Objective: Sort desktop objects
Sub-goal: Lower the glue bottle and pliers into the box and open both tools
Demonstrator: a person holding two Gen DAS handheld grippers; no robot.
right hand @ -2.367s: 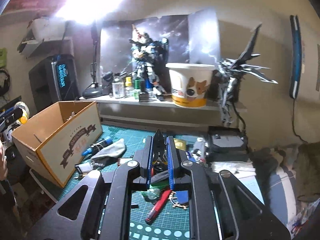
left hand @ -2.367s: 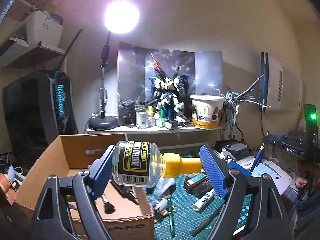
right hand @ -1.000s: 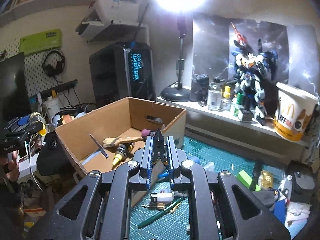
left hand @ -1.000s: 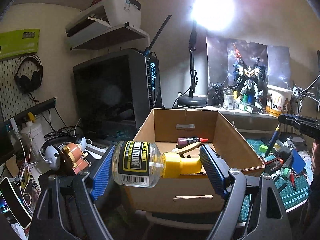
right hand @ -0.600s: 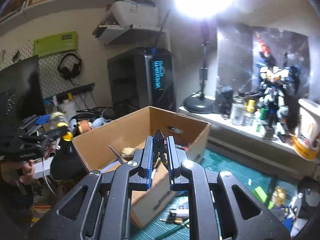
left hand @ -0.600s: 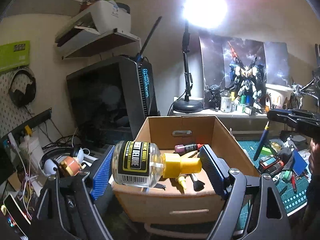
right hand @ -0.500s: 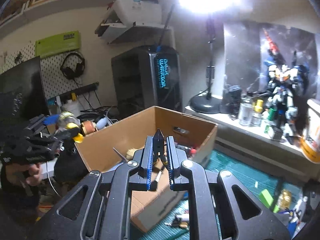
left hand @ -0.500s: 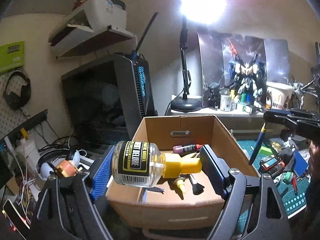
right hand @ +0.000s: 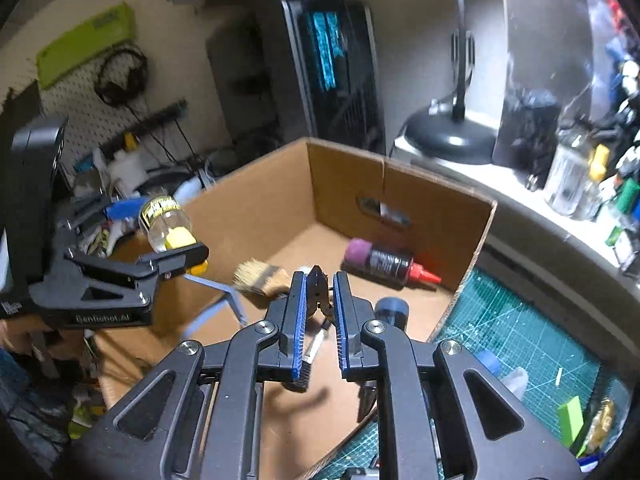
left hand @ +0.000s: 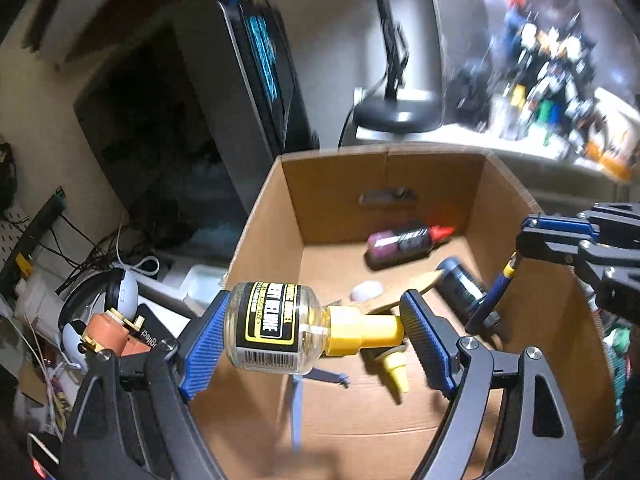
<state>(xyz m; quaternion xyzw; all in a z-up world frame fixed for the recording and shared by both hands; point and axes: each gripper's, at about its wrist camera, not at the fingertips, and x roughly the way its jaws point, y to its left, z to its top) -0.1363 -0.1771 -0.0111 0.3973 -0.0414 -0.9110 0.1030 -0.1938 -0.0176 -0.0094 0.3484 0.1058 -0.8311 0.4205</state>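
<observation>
Your left gripper (left hand: 314,340) fingers pinch the cement bottle (left hand: 276,330) above the cardboard box (left hand: 384,168); your right gripper (right hand: 318,316) clamps small pliers (right hand: 318,280). Brush, paint bottle already boxed; both releases remain.

Dim, fisheye-warped frames; backgrounds seemingly motion-blurred.

A black computer tower with glowing cyan lettering (right hand: 332,64) stands behind the box, beside a black desk lamp with a round base (right hand: 450,136). Black headphones (right hand: 122,76) hang on a white pegboard (right hand: 86,108) under a lime-green box (right hand: 86,42). A teal gridded cutting mat (right hand: 520,344) covers the desk
</observation>
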